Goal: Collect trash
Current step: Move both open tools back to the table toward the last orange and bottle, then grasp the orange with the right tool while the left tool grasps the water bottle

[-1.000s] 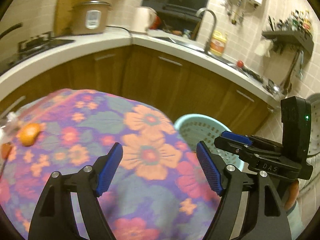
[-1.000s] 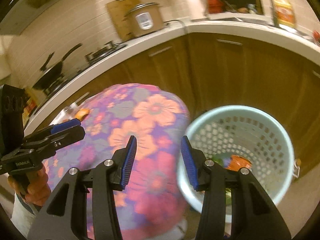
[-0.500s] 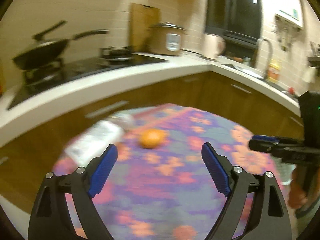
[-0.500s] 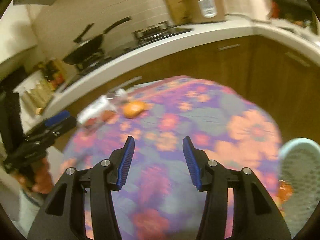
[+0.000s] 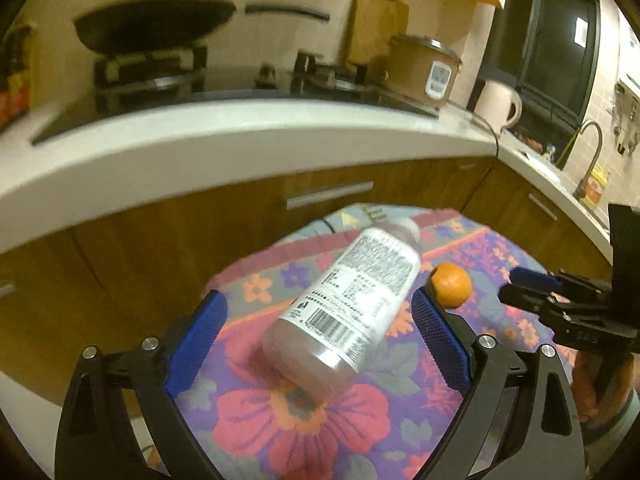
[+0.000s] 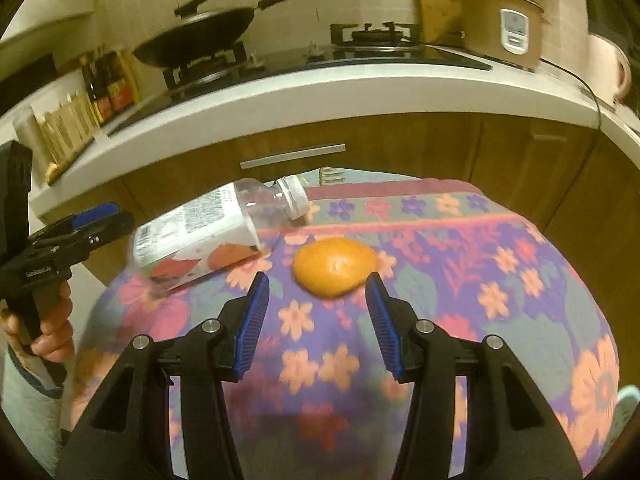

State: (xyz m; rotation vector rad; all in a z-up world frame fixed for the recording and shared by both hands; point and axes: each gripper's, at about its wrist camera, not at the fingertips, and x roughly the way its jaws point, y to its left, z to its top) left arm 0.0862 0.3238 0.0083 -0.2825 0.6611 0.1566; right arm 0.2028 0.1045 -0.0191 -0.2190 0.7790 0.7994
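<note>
A clear plastic bottle (image 5: 352, 304) with a white label lies on its side on the flowered tablecloth (image 5: 304, 420). My left gripper (image 5: 318, 300) hovers over it, jaws opening wide on either side of the bottle, pads not touching it. An orange fruit (image 5: 452, 284) lies just right of the bottle. In the right wrist view the orange (image 6: 334, 266) sits just beyond my right gripper (image 6: 317, 280), which is open with nothing between its pads. The bottle (image 6: 208, 232) lies to its left, cap toward the counter. The left gripper (image 6: 104, 216) shows at the left edge, held by a hand (image 6: 52, 328).
A white counter (image 5: 240, 140) with wooden cabinets curves close behind the table. On it stand a black pan (image 6: 200, 36) on a stove, a rice cooker (image 6: 504, 24) and a kettle (image 5: 496, 108). A pale basket rim (image 6: 628, 400) peeks in at lower right.
Both grippers swung left, away from the pale basket, to the bottle and the orange at the table's far side. The left jaws have spread wider.
</note>
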